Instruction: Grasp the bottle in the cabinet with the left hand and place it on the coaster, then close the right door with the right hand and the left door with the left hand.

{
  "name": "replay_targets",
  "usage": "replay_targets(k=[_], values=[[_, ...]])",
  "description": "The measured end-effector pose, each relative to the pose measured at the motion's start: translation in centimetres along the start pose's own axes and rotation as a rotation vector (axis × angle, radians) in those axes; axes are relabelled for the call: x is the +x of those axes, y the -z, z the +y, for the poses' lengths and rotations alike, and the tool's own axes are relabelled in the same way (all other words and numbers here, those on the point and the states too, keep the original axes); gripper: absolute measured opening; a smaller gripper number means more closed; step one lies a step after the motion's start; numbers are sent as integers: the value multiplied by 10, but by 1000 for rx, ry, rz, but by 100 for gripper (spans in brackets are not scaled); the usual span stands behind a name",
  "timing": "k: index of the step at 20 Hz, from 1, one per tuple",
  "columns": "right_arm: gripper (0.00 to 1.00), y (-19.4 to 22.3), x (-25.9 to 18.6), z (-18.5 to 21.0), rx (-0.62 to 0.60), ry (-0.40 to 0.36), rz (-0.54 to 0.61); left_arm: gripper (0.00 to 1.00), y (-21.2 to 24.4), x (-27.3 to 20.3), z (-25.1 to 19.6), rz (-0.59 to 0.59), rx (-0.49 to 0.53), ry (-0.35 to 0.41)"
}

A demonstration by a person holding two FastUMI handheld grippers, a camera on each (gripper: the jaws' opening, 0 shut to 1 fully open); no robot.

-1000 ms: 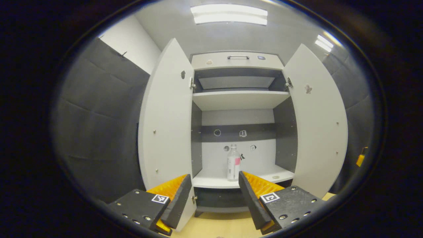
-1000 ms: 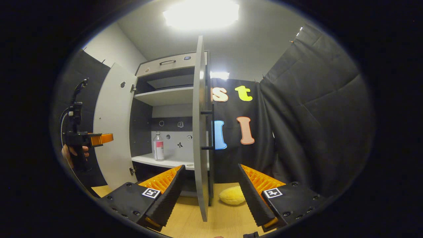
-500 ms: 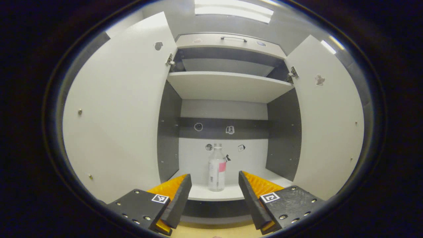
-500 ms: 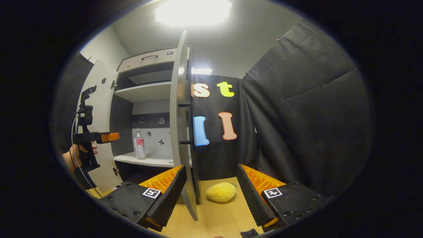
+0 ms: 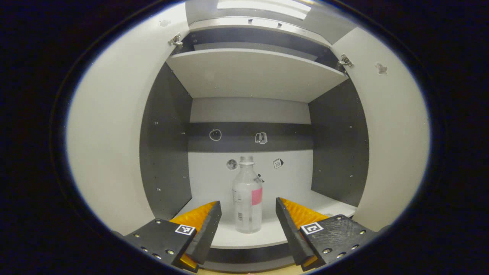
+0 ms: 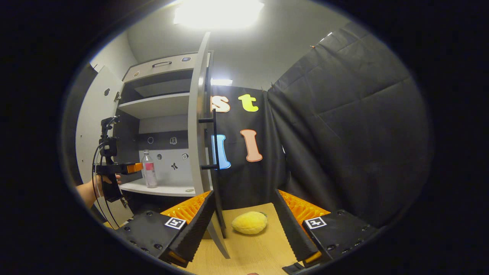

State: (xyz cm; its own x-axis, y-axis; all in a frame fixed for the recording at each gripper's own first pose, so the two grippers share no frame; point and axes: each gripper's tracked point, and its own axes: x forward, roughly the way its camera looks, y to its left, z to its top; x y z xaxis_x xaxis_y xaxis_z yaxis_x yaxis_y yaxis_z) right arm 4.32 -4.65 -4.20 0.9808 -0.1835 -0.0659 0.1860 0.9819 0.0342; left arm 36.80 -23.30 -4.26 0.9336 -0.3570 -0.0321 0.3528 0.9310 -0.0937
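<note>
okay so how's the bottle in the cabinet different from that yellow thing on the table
The bottle is clear, tall and slim, with a pink patch on its label; the yellow thing is opaque, rounded and squat. The bottle stands upright on the cabinet's lower shelf; the yellow thing lies on the wooden table, outside, beyond the open right door. The left gripper is open and lined up on the bottle; the right gripper is open around the yellow thing's spot without touching it. Neither is gripped.

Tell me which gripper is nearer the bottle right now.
Left. The left gripper is open just in front of the bottle on the cabinet shelf. The right gripper hangs outside, past the right door.
</note>
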Motion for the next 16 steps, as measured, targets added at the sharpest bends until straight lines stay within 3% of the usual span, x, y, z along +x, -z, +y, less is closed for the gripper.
replay_targets(k=[9,11,12,13,15,16], values=[[97,7,8,0,-26,55,40,84,44,71,5,80,-8,11],[97,9,8,0,-41,54,47,92,42,80,5,83,1,-2],[97,10,7,1,-46,51,51,84,41,83,5,83,3,-2],[97,9,6,2,-51,45,52,84,42,84,2,87,6,10],[95,8,4,3,-56,36,51,70,41,86,2,96,9,11],[97,8,4,3,-57,28,50,70,39,84,2,97,3,7]])
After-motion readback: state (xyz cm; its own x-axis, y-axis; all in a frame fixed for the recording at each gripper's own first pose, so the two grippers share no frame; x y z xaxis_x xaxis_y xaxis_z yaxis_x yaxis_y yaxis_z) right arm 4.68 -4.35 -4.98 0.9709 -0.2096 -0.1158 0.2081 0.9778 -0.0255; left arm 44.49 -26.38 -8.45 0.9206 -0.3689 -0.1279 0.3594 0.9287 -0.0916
